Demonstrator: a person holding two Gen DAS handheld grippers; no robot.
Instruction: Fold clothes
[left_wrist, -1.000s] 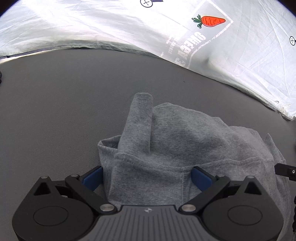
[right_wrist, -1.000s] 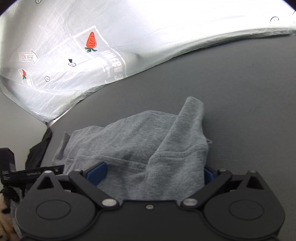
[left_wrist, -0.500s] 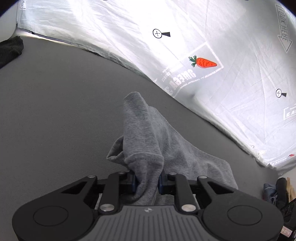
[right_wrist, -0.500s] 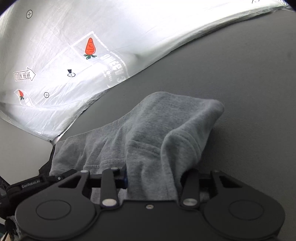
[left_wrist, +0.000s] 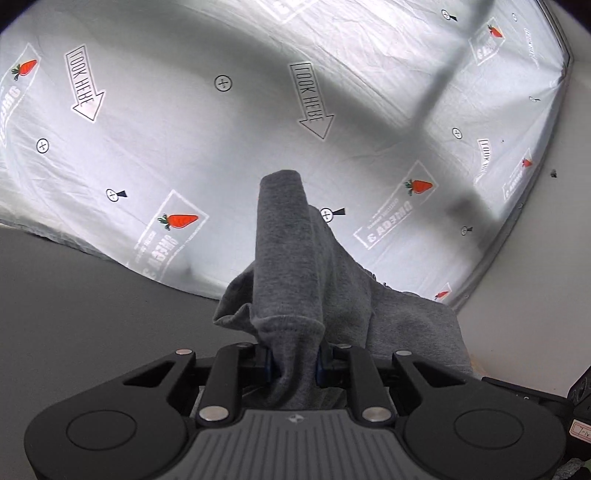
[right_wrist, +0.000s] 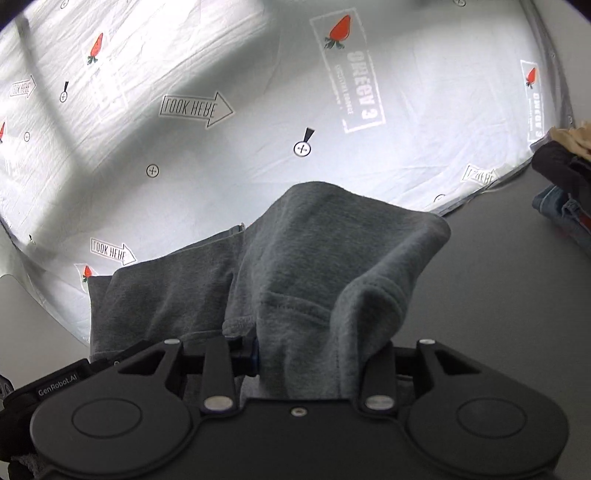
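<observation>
A grey sweatshirt-fabric garment (left_wrist: 295, 266) hangs bunched between both grippers, lifted off the dark grey table (left_wrist: 92, 314). My left gripper (left_wrist: 294, 363) is shut on a hemmed edge of it, and a fold stands up above the jaws. In the right wrist view the same grey garment (right_wrist: 314, 266) drapes over my right gripper (right_wrist: 310, 360), which is shut on another hemmed edge. Cloth covers the right-hand finger there. The rest of the garment stretches off to the left towards the other gripper.
A white printed sheet (left_wrist: 258, 110) with carrot logos and "LOOK HERE" arrows covers the back. A pile of other clothes (right_wrist: 565, 192), dark and denim, lies at the right edge of the right wrist view. The other gripper's body (left_wrist: 535, 398) shows at lower right.
Both grippers went from open around the garment's edge to shut on it, then rose and tilted up, lifting the grey garment off the table so the white sheet fills the view.
</observation>
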